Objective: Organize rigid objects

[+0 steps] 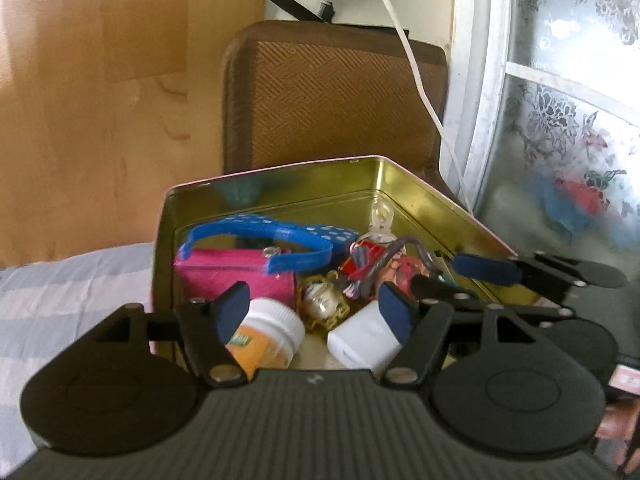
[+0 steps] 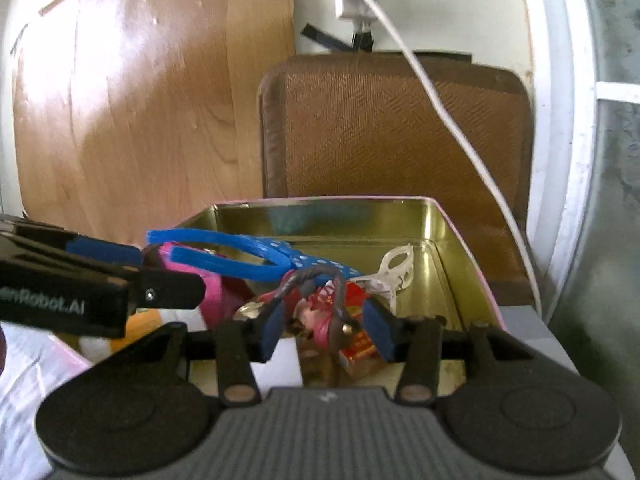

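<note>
Your landmark is the gold-lined tin [image 1: 320, 184], standing open on the striped bed sheet [image 1: 60, 280] in front of the brown woven chair back [image 1: 332, 92].

Your left claw [image 1: 316, 312] hangs over the tin's near edge with its blue pads spread wide and nothing between them. Just under it, inside the tin, lie a white-capped orange bottle [image 1: 268, 332] and a white block [image 1: 360, 340], side by side with a small gold trinket [image 1: 324, 304] between them.

Your right claw [image 2: 326, 332] is at the tin's near right part, its pads partly apart on either side of a pink figurine [image 2: 320, 320] on a grey cord; whether they actually press it, you cannot tell from here. A red packet [image 2: 356, 348] lies touching the figurine.

Further back in the tin, a blue dotted strap [image 1: 256, 240] drapes over a pink box [image 1: 236, 276] on the left side, and a clear plastic piece [image 2: 396, 268] rests toward the far right corner.
</note>
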